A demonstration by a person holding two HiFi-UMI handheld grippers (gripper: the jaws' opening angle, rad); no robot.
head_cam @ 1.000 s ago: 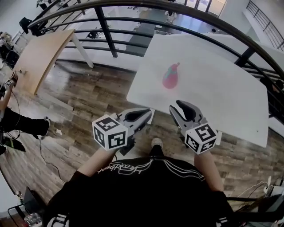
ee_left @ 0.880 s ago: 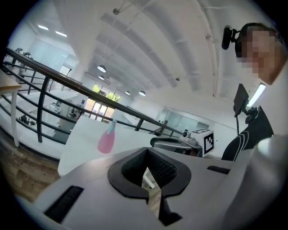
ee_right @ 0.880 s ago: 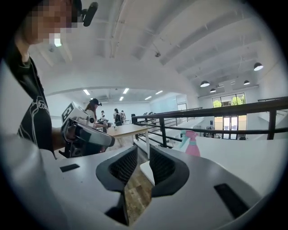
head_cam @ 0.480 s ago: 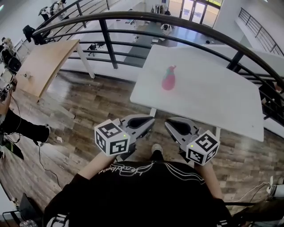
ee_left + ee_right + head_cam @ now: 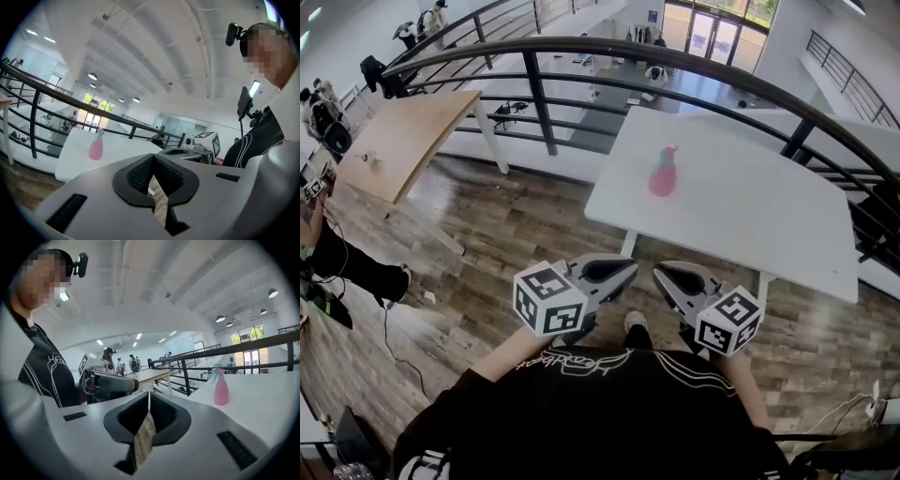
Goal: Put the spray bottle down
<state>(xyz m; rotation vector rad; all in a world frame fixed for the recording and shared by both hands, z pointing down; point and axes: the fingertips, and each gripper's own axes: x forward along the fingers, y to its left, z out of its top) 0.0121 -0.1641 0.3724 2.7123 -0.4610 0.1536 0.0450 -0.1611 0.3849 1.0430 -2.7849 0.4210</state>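
A pink spray bottle (image 5: 663, 176) with a pale blue trigger head stands upright on the white table (image 5: 750, 216), held by nothing. It also shows in the left gripper view as the bottle (image 5: 96, 146) and in the right gripper view as the bottle (image 5: 220, 389). Both grippers hang close to my body, well short of the table's near edge. My left gripper (image 5: 630, 270) is shut and empty, its jaw tips (image 5: 153, 157) meeting. My right gripper (image 5: 661, 272) has just been closing with nothing between its jaws, and its tips (image 5: 149, 393) now meet.
A black curved railing (image 5: 581, 45) runs behind the white table. A wooden table (image 5: 403, 141) stands at the left, with people (image 5: 347, 258) beside it. Wood flooring (image 5: 506, 216) lies below, with a cable (image 5: 394, 328) at the left.
Both grippers have drawn back from the table toward my body. The right gripper's jaws went from open to shut. The bottle stays upright on the table.
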